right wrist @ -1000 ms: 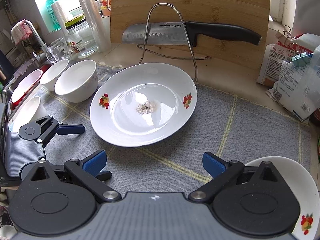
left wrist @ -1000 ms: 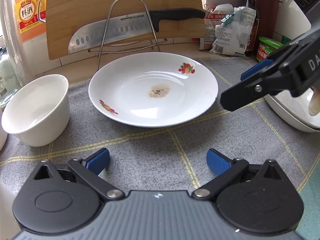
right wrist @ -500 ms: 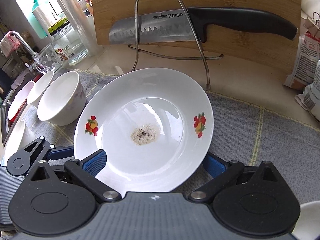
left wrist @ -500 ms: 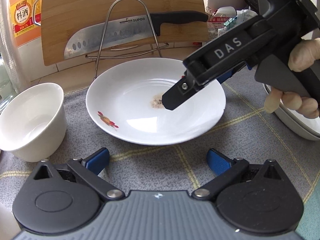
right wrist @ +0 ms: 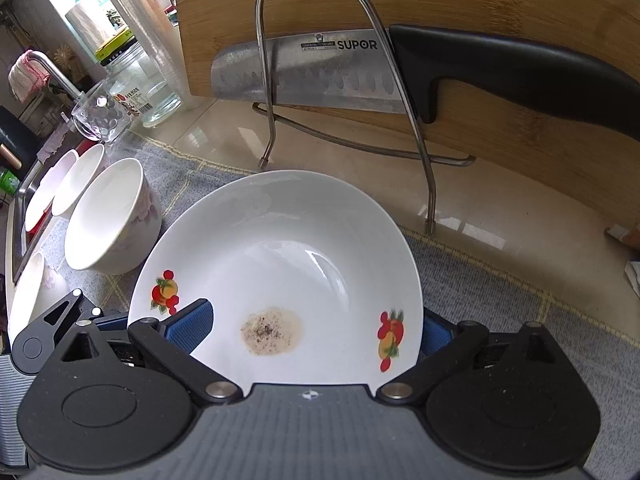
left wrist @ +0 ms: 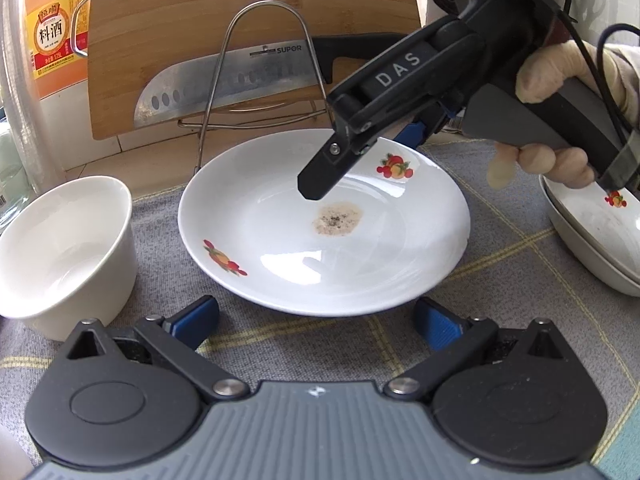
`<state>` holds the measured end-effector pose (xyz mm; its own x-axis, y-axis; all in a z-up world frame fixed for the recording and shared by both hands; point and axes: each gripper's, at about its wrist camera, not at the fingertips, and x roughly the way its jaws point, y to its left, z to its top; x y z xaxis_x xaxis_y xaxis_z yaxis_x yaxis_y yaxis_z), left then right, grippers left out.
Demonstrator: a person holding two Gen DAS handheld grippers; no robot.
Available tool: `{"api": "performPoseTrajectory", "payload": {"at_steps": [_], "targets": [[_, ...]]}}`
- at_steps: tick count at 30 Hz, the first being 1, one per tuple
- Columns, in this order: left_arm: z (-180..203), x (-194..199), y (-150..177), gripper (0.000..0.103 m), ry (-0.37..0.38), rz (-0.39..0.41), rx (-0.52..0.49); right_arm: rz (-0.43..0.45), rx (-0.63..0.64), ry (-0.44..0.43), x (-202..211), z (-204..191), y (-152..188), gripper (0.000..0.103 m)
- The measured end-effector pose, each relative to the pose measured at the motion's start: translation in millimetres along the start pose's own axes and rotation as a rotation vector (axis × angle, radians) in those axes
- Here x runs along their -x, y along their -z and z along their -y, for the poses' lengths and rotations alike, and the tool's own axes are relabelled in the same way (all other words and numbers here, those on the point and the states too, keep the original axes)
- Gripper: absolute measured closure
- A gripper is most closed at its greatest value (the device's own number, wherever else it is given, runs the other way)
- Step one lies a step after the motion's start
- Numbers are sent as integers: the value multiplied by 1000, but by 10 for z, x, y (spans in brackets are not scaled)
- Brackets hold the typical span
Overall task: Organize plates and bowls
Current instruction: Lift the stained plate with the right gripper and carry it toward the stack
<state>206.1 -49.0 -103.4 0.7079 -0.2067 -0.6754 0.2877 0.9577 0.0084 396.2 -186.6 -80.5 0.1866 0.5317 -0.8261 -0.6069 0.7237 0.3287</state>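
Note:
A white plate (left wrist: 320,248) with fruit prints and a brown crumb stain lies on the grey mat (left wrist: 312,344). My left gripper (left wrist: 316,324) is open at the plate's near edge, a blue pad on either side, touching nothing. My right gripper (left wrist: 368,160) comes in from the right, open. It straddles the plate's (right wrist: 288,248) far right rim, with one finger over the plate's inside and the other outside the rim. In its own view the right gripper (right wrist: 312,330) has the plate between its jaws. A white bowl (left wrist: 64,248) stands left of the plate.
A stack of plates (left wrist: 592,240) sits at the right under the person's hand (left wrist: 552,160). Behind the plate stand a wire rack (left wrist: 260,80), a knife (right wrist: 320,68) and a cutting board (left wrist: 240,8). More bowls (right wrist: 76,184) line the left by the sink, near a jar (right wrist: 136,76) and a glass (right wrist: 100,116).
The right gripper swung in from the right and lowered over the plate until its fingers straddle the rim. The left gripper edged closer to the plate's near edge.

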Motion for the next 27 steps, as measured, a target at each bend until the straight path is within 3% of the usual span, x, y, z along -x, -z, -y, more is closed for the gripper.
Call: {"api": "performPoseTrajectory", "payload": {"at_steps": [16,27], "targets": [[3,101,49,0,31,31,-30,-55,103,-62,-106,15,-243,0],[28,144,69,0,32,39,-39,-90,95,-111,-148,63,-380,0]]}}
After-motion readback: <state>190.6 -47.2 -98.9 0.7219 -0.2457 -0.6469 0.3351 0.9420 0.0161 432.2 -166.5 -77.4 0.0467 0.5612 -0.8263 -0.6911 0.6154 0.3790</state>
